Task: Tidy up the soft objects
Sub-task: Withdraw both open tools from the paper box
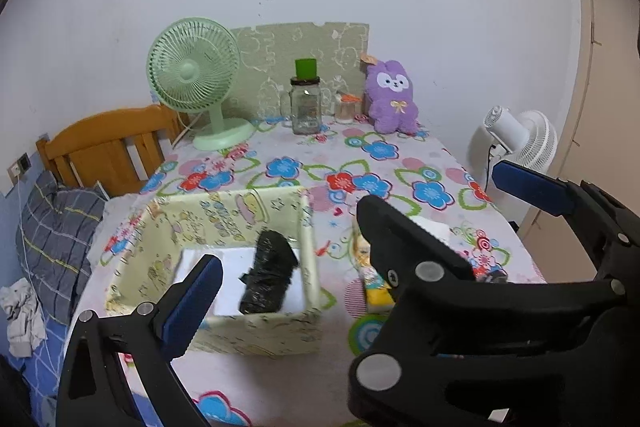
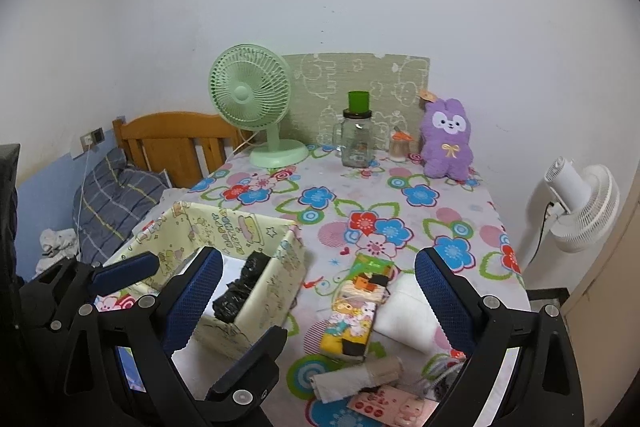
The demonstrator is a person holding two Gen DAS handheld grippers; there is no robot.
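I see both grippers' fingers spread wide and holding nothing, the left gripper (image 1: 384, 275) over the box (image 1: 308, 247) holding a black bundle (image 1: 268, 267), the right gripper (image 2: 318, 301) above the colourful pack (image 2: 352, 315).

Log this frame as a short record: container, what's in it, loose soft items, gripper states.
container: yellow fabric box, open top
contents: black plastic bundle
loose items: cartoon-print packs; white pad; beige roll
backdrop: purple plush, green fan, glass jar
left gripper: open, empty
right gripper: open, empty
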